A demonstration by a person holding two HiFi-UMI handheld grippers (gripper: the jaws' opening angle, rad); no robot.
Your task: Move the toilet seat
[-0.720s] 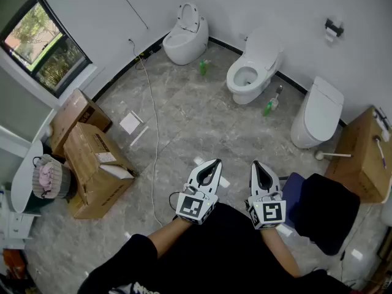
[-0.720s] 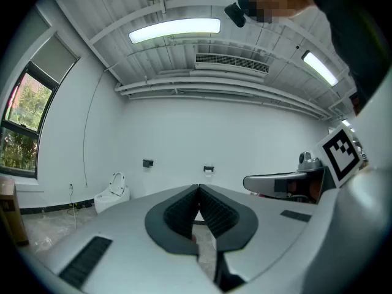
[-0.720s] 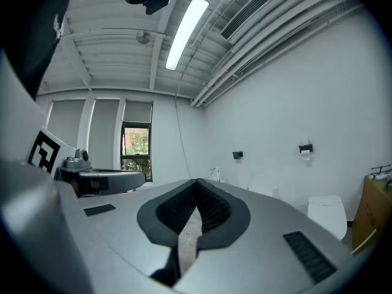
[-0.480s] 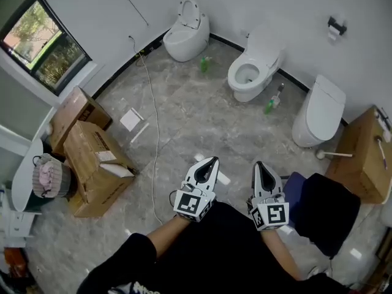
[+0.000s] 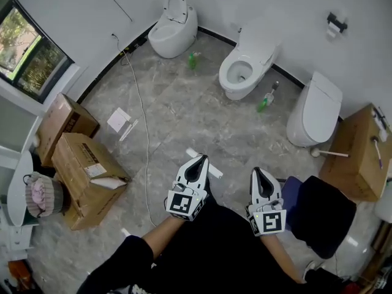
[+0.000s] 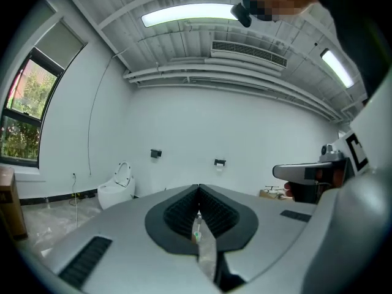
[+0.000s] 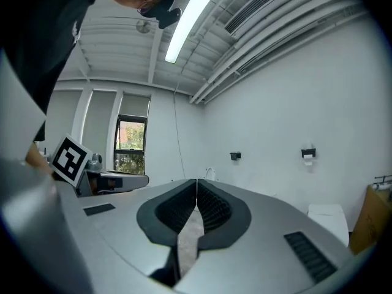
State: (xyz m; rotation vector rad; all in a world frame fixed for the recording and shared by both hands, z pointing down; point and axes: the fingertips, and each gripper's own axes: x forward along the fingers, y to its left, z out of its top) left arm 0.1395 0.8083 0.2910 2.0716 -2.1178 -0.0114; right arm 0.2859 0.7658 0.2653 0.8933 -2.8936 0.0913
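Observation:
Three white toilets stand along the far wall. The left toilet [image 5: 174, 26] has its seat raised, and it shows small in the left gripper view [image 6: 118, 185]. The middle toilet [image 5: 244, 67] has its lid up and its bowl open. The right toilet [image 5: 315, 109] has its lid down. My left gripper [image 5: 197, 160] and right gripper [image 5: 261, 174] are held side by side close to my body, far from all the toilets. Both are shut and hold nothing, as the left gripper [image 6: 198, 189] and the right gripper [image 7: 196, 183] show in their own views.
Two cardboard boxes [image 5: 86, 173] sit at the left and another [image 5: 355, 158] at the right. A white cable [image 5: 144, 121] runs across the marble floor. Green bottles [image 5: 193, 60] [image 5: 264, 105] stand by the toilets. A dark stool [image 5: 321, 210] is beside my right gripper, with a toilet brush [image 5: 331, 154] beyond it.
The head view has swung, so the toilets and boxes sit further left in the picture. Both grippers stay shut, side by side, and lie slightly lower in the frame.

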